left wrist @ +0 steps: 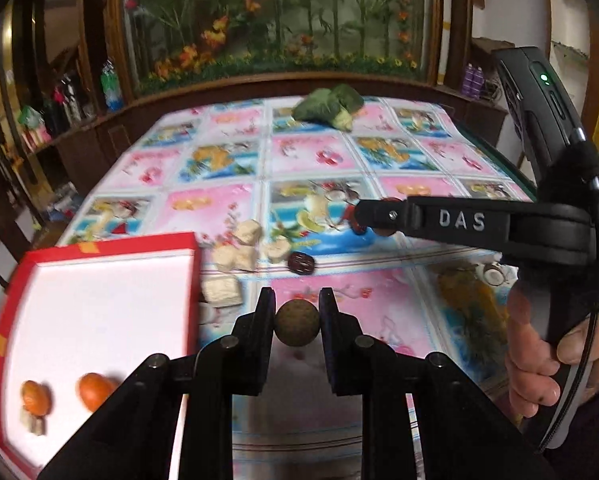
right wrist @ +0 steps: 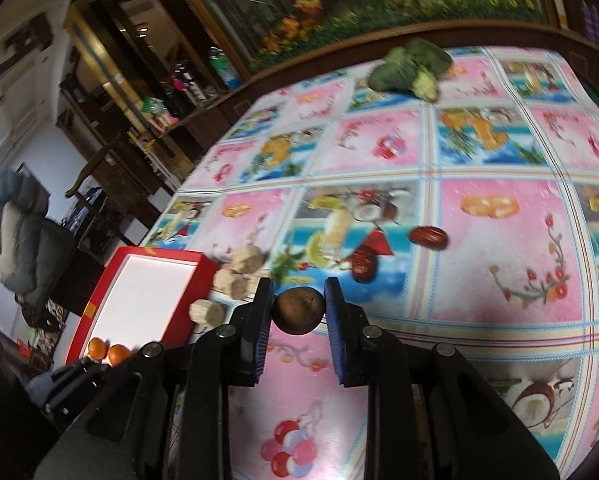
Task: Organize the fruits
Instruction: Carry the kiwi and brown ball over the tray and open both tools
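— Holding steady, you've got a small brown round fruit point(left wrist: 298, 328) pinched between the fingers of your left gripper point(left wrist: 298, 326), and it looks lifted clear of the tablecloth point(left wrist: 323, 156).

— And your right gripper point(right wrist: 298, 310)?

— Same story: it's clamped on a darker brown round fruit point(right wrist: 298, 315), squarely between the blue pads point(right wrist: 261, 332). Both grips look centred, so don't squeeze harder; round fruit can pop out sideways.

— Where should you take them?

— To the red box point(left wrist: 11, 304) just to your left. Two small oranges point(left wrist: 95, 390) already lie at its near end, and the white floor beyond them is bare. I'd carry one fruit at a time, lower it until it nearly touches the floor, then ease the fingers apart so it doesn't roll.

— What's in the way?

— Pale chunks point(left wrist: 235, 256) crowd the box's right wall, so come in over the rim, not through them. Further out, dark red dates point(right wrist: 428, 237) wait on the cloth, and leafy greens point(left wrist: 328, 109) sit at the far edge.
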